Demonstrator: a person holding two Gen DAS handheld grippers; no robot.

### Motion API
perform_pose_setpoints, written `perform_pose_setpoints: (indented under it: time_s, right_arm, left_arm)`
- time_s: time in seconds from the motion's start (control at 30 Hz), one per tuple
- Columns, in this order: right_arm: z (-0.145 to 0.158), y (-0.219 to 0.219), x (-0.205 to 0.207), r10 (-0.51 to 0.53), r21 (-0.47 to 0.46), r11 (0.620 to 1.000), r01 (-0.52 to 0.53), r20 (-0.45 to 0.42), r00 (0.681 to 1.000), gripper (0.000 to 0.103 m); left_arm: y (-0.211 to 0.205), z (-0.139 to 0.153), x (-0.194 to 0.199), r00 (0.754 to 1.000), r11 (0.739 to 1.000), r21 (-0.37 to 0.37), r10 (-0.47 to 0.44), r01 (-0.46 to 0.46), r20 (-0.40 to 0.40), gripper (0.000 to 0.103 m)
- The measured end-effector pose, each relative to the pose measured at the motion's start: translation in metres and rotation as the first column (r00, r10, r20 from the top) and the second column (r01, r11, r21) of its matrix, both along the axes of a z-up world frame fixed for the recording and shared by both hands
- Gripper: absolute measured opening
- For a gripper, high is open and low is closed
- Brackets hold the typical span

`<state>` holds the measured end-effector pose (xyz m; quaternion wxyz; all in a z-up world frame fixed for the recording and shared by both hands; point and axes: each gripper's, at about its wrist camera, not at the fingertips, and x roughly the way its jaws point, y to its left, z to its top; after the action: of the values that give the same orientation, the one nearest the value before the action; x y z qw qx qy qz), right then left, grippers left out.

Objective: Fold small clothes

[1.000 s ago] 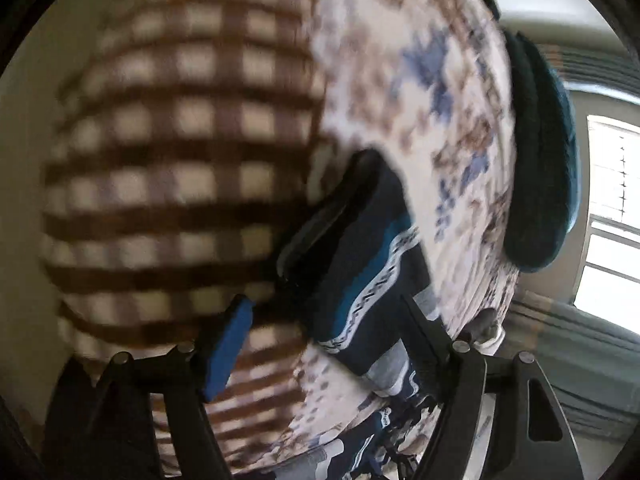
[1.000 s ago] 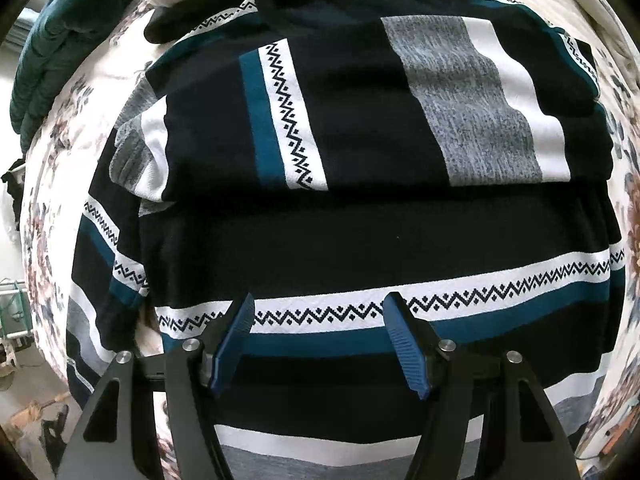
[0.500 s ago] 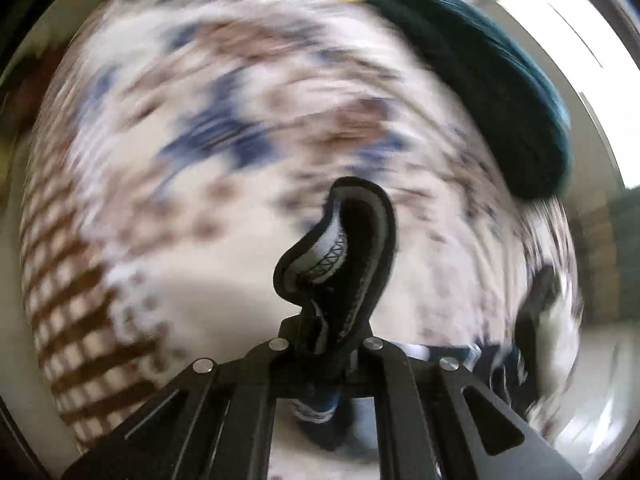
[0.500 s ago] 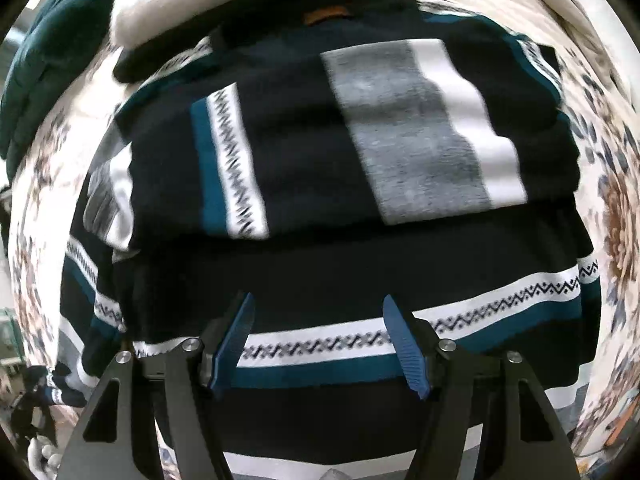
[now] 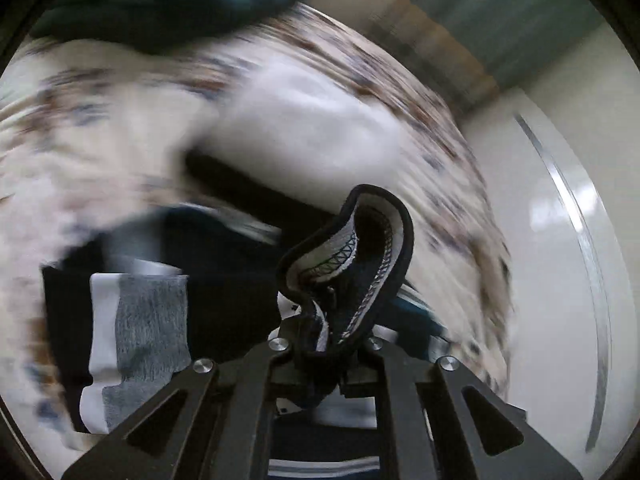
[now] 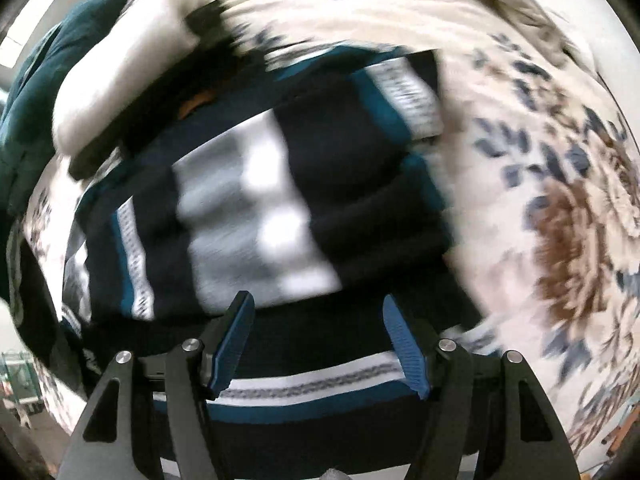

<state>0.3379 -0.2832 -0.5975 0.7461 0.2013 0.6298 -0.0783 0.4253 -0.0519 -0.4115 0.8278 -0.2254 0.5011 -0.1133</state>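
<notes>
A dark navy sweater [image 6: 320, 168] with white, grey and teal bands lies partly folded on a floral bedspread [image 6: 540, 140]. My left gripper [image 5: 332, 344] is shut on a curled edge of the sweater [image 5: 360, 256], held up above the garment's body [image 5: 224, 280]; the scene behind it is blurred. Low over the sweater's near part hangs my right gripper [image 6: 316, 320], open, its blue pads [image 6: 234, 340] apart with nothing between them.
A teal blanket [image 5: 168, 0] lies at the far side of the bed, also at the left in the right wrist view [image 6: 24, 100]. A white cloth [image 6: 120, 72] rests beside the sweater's collar. A white wall [image 5: 560, 200] runs along the bed.
My left gripper shut on the sweater's edge, rolled, and swung it up and across over the garment. My right gripper slid sideways over the sweater, still open.
</notes>
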Motion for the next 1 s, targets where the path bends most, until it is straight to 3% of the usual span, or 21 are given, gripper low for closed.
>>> perform_pose_setpoints:
  time_s: [0.07,0.13,0.2,0.27,0.4,0.63,0.7,0.83,0.87,0.9,0.93,1.0]
  right_arm:
    - [0.0,-0.026,-0.002,-0.016,-0.004,1.0,0.016,-0.008,1.0,0.069]
    - [0.0,-0.042,-0.004,-0.027,0.002,1.0,0.027,-0.013,1.0,0.069]
    - [0.002,-0.058,-0.006,-0.036,0.026,0.999,0.036,-0.016,0.999,0.069]
    - [0.007,-0.072,-0.008,-0.036,0.061,0.997,0.037,-0.015,0.999,0.069]
    - [0.021,-0.082,0.0,-0.02,0.116,0.993,0.018,0.018,1.0,0.069]
    - [0.026,-0.067,0.068,0.005,0.229,0.973,-0.022,0.075,0.997,0.069]
    - [0.017,-0.053,0.099,0.02,0.225,0.974,-0.036,0.074,0.997,0.069]
    - [-0.024,-0.02,0.151,0.079,0.231,0.97,-0.072,-0.023,0.997,0.067]
    - [-0.032,-0.014,0.159,0.094,0.236,0.968,-0.081,-0.046,0.995,0.062]
    - [-0.034,-0.008,0.164,0.114,0.251,0.963,-0.1,-0.045,0.992,0.029]
    - [-0.031,-0.004,0.165,0.122,0.239,0.964,-0.112,-0.029,0.992,0.009]
    - [-0.015,-0.007,0.157,0.095,0.226,0.969,-0.097,0.022,0.995,0.008]
  left_arm:
    - [-0.043,-0.002,0.005,0.997,0.997,-0.019,-0.076,0.076,-0.008,0.009]
    - [-0.066,-0.001,0.003,0.994,0.994,0.002,-0.108,0.108,-0.008,0.023]
    - [-0.074,0.001,0.004,0.991,0.99,0.037,-0.134,0.134,-0.003,0.076]
    - [-0.063,0.001,0.002,0.993,0.99,0.069,-0.119,0.119,-0.003,0.088]
    - [-0.007,-0.004,-0.02,1.0,0.974,0.227,-0.022,0.023,-0.005,0.092]
    - [0.112,-0.033,-0.062,0.979,0.879,0.453,0.194,-0.147,-0.059,0.093]
    - [0.133,-0.045,-0.067,0.966,0.858,0.483,0.245,-0.173,-0.089,0.093]
    - [0.16,-0.063,-0.079,0.938,0.839,0.493,0.326,-0.232,-0.114,0.093]
    - [0.165,-0.066,-0.081,0.932,0.837,0.492,0.34,-0.241,-0.122,0.093]
    - [0.167,-0.068,-0.081,0.927,0.834,0.491,0.353,-0.25,-0.127,0.093]
    - [0.17,-0.069,-0.082,0.924,0.835,0.484,0.361,-0.26,-0.128,0.093]
    - [0.171,-0.068,-0.078,0.923,0.838,0.474,0.366,-0.269,-0.123,0.093]
